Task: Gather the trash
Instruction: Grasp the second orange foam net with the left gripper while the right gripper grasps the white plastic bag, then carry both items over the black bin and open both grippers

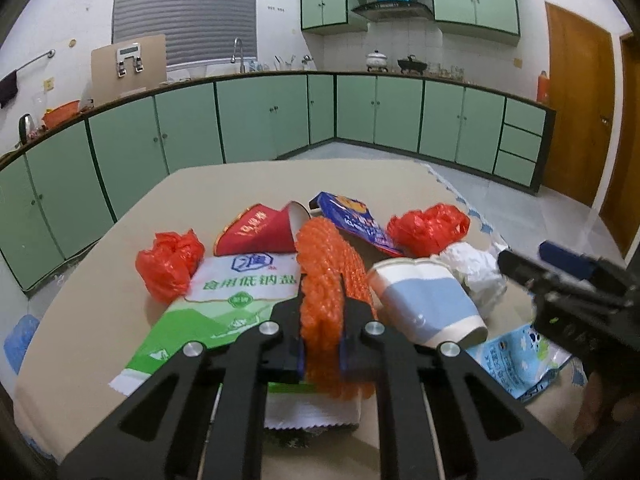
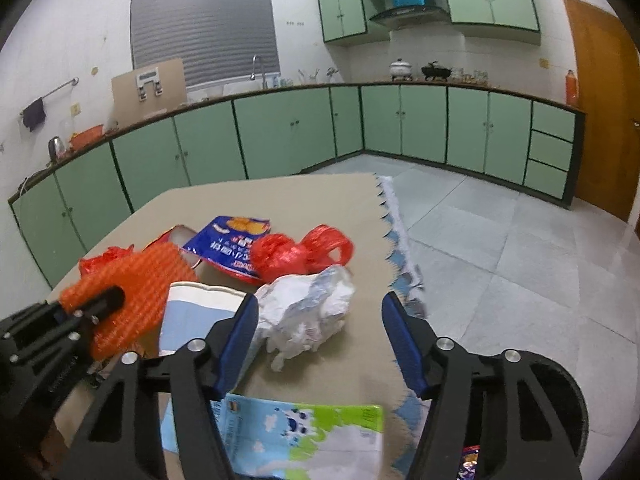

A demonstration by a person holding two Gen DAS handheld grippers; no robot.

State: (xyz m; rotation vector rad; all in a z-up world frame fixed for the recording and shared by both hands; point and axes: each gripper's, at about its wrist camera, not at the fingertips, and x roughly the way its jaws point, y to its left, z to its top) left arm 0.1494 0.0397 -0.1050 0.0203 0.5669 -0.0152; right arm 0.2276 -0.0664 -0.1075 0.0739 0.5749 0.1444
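My left gripper (image 1: pixel 323 292) is shut on an orange bubble-wrap sheet (image 1: pixel 332 276), held above the table; it also shows in the right wrist view (image 2: pixel 132 292). My right gripper (image 2: pixel 316 316) is open, jaws wide, just above and before a crumpled white paper wad (image 2: pixel 308 312). A blue-and-white paper cup (image 1: pixel 424 300) lies on its side between the two grippers. A green-and-white salt bag (image 1: pixel 224 304), a red paper cup (image 1: pixel 260 232), a blue snack bag (image 1: pixel 356 216), two red plastic bags (image 1: pixel 170 264) (image 1: pixel 428 228) and a light-blue milk pouch (image 2: pixel 304 436) lie on the table.
The beige table (image 1: pixel 240 184) has a jagged right edge with tiled floor (image 2: pixel 500 240) beyond. A black bin rim (image 2: pixel 560 400) sits low at right. Green cabinets (image 1: pixel 260 116) line the far walls. A wooden door (image 1: pixel 576 120) is at right.
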